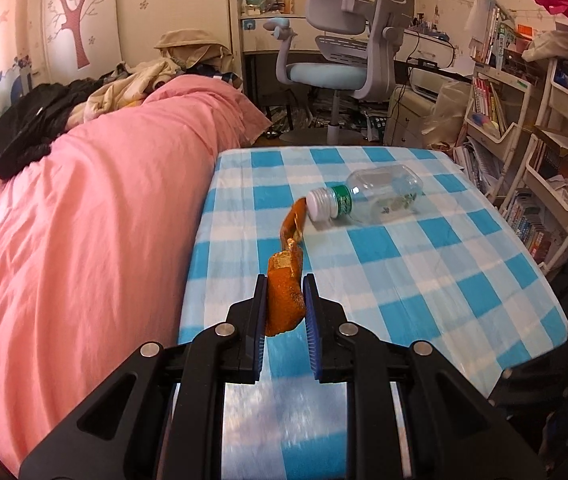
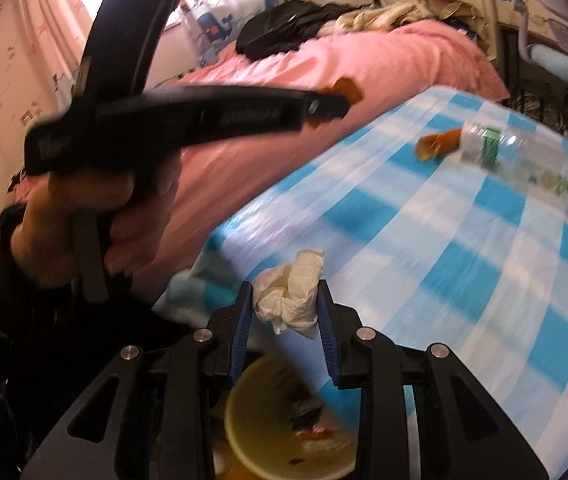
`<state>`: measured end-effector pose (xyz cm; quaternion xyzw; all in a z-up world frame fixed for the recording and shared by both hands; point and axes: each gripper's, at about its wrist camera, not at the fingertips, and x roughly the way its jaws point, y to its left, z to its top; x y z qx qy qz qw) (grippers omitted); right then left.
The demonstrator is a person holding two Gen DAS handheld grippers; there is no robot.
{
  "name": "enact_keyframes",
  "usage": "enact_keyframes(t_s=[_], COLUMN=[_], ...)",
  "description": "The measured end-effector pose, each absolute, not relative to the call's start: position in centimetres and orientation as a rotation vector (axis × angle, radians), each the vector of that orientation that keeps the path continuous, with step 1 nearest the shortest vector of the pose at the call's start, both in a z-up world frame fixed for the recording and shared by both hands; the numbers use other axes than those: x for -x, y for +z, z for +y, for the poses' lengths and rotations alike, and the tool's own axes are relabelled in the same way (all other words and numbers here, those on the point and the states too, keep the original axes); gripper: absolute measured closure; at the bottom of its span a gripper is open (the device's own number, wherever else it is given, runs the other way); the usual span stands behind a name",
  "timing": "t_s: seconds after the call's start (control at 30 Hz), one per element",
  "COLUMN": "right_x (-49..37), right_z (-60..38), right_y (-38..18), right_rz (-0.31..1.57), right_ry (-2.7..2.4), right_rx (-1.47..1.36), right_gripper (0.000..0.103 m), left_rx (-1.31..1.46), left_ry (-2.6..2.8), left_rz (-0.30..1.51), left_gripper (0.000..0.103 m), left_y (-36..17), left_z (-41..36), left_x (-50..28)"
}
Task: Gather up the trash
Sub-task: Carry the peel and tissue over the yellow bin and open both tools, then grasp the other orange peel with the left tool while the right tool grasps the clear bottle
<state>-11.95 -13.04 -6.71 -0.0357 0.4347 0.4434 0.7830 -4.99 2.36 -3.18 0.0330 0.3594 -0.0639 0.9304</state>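
Observation:
My left gripper (image 1: 284,292) is shut on a piece of orange peel (image 1: 284,304) and holds it above the blue-and-white checked table (image 1: 424,272). A second orange peel strip (image 1: 294,220) lies on the table, touching the cap of an empty clear plastic bottle (image 1: 368,196) on its side. My right gripper (image 2: 284,300) is shut on a crumpled white tissue (image 2: 290,292), held above a yellow trash bin (image 2: 252,432) with scraps inside. In the right wrist view the left gripper (image 2: 336,104) holds its peel (image 2: 346,90); the peel strip (image 2: 438,142) and bottle (image 2: 524,156) lie beyond.
A bed with a pink duvet (image 1: 84,220) runs along the table's left edge, clothes piled at its far end. A grey desk chair (image 1: 348,56) stands beyond the table. Bookshelves (image 1: 524,128) crowd the right side.

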Motion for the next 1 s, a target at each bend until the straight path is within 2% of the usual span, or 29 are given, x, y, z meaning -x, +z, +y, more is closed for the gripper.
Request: enact_keyframes(t_s=[0.17, 0.27, 0.6, 0.63, 0.77, 1.0], right_x=[14.4, 15.5, 17.0, 17.0, 16.9, 14.7], right_z=[-12.6, -12.9, -16.4, -16.7, -17.4, -17.8], right_y=[-8.4, -8.7, -8.1, -7.9, -7.1, -6.6], right_rz=[1.015, 1.025, 1.000, 0.993, 0.959, 0.915], right_ry=[0.940, 0.904, 0.732, 0.715, 0.682, 0.655], right_rx=[0.113, 0.132, 0.157, 0.165, 0.207, 0.303], right_gripper=[0.051, 0.047, 0.041, 0.039, 0.036, 0.029], left_rx=[-0.041, -0.026, -0.056, -0.064, -0.058, -0.005], left_ry=[-0.134, -0.157, -0.273, -0.276, -0.246, -0.150], left_rz=[0.781, 0.817, 1.002, 1.007, 0.962, 0.848], left_gripper=[0.086, 0.086, 0.086, 0.084, 0.061, 0.054], left_y=[-4.4, -5.4, -9.9, -10.0, -9.4, -7.0], left_z=[2.9, 2.7, 0.0, -0.2, 0.1, 1.6], left_x=[7.8, 9.7, 16.1, 16.3, 16.9, 13.6])
